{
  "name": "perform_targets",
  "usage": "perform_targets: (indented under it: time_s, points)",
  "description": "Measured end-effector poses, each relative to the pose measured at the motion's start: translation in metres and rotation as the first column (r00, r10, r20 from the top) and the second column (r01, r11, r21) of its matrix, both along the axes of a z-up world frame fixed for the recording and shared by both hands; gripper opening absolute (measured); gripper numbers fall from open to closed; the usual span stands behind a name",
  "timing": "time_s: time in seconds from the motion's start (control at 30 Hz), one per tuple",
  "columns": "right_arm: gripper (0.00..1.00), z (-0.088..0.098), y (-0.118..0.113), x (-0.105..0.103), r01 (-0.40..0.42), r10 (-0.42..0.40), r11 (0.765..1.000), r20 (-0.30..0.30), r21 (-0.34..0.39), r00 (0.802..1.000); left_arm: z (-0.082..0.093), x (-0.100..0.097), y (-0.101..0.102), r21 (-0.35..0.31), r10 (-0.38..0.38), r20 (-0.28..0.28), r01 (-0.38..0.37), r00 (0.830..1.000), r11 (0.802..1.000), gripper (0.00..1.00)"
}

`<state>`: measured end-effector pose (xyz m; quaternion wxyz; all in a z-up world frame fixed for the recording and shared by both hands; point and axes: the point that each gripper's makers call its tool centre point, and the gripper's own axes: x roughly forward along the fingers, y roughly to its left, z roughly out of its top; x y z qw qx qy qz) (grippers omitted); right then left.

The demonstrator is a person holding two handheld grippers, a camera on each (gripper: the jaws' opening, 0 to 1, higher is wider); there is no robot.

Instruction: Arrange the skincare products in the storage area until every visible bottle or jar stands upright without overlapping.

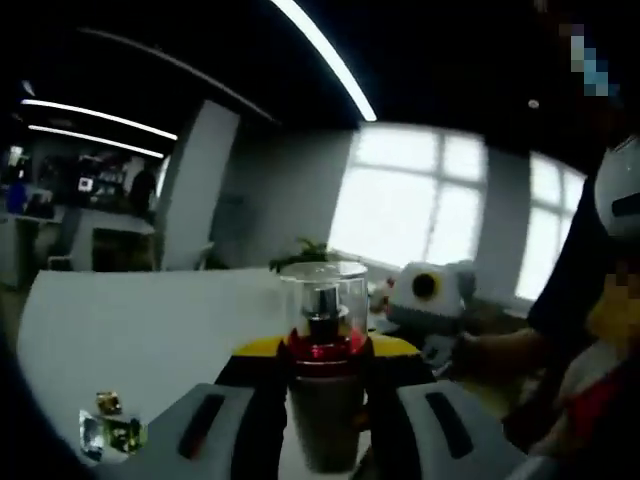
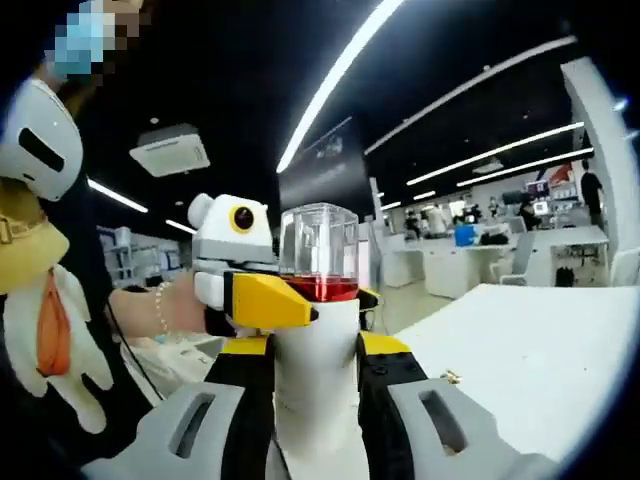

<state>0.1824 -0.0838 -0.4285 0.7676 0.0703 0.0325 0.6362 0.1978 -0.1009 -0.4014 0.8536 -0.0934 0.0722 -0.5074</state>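
Both grippers, left (image 1: 325, 400) and right (image 2: 315, 400), have their fingers closed on one white bottle (image 2: 318, 370) held upright above the surface (image 2: 540, 350), probably rigid and slick, its clear cap (image 2: 319, 240) fragile, so hold low.

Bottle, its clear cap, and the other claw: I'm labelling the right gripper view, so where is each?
Bottle (image 2: 312, 350): right gripper view, on its white body.
Clear cap (image 2: 320, 240): right gripper view, on its transparent front face.
Left claw (image 2: 285, 302): right gripper view, at its yellow tips against the red collar.
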Motion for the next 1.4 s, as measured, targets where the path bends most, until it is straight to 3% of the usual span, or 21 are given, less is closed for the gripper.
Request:
perform_targets:
  time_s: [0.1,0.3,0.4,0.6,0.8,0.97,1.27,1.4]
  points:
    - [0.31,-0.002,0.001,-0.005,-0.108,0.108,0.994,-0.03,0.0,0.994,0.0,-0.008,-0.013,0.015,-0.086,0.019,0.086,0.996,0.996,0.24]
    - [0.3,-0.005,-0.001,-0.012,-0.203,0.204,0.978,0.04,-0.04,0.978,-0.004,-0.016,-0.031,0.083,-0.19,0.078,0.184,0.979,0.979,0.24]
    - [0.29,-0.01,-0.007,-0.006,-0.149,0.161,0.984,0.134,-0.094,0.978,-0.009,-0.015,-0.039,0.114,-0.21,0.094,0.199,0.973,0.973,0.24]
    - [0.29,-0.031,-0.022,-0.004,-0.091,0.127,0.979,0.198,-0.18,0.972,-0.032,-0.015,-0.055,0.215,-0.255,0.092,0.231,0.963,0.949,0.24]
    - [0.29,-0.048,-0.032,-0.005,-0.084,0.116,0.981,0.178,-0.178,0.977,-0.048,-0.013,-0.063,0.206,-0.256,0.064,0.238,0.965,0.949,0.25]
    - [0.29,-0.07,-0.034,0.0,-0.065,0.103,0.977,0.182,-0.204,0.978,-0.07,-0.01,-0.065,0.242,-0.251,0.029,0.237,0.968,0.941,0.25]
    - [0.29,-0.118,-0.029,0.004,-0.037,0.089,0.958,0.173,-0.284,0.981,-0.12,-0.01,-0.06,0.331,-0.29,-0.053,0.29,0.956,0.898,0.26]
    - [0.29,-0.142,-0.031,0.009,-0.004,0.053,0.953,0.154,-0.302,0.987,-0.143,-0.004,-0.059,0.325,-0.303,-0.086,0.314,0.949,0.892,0.26]
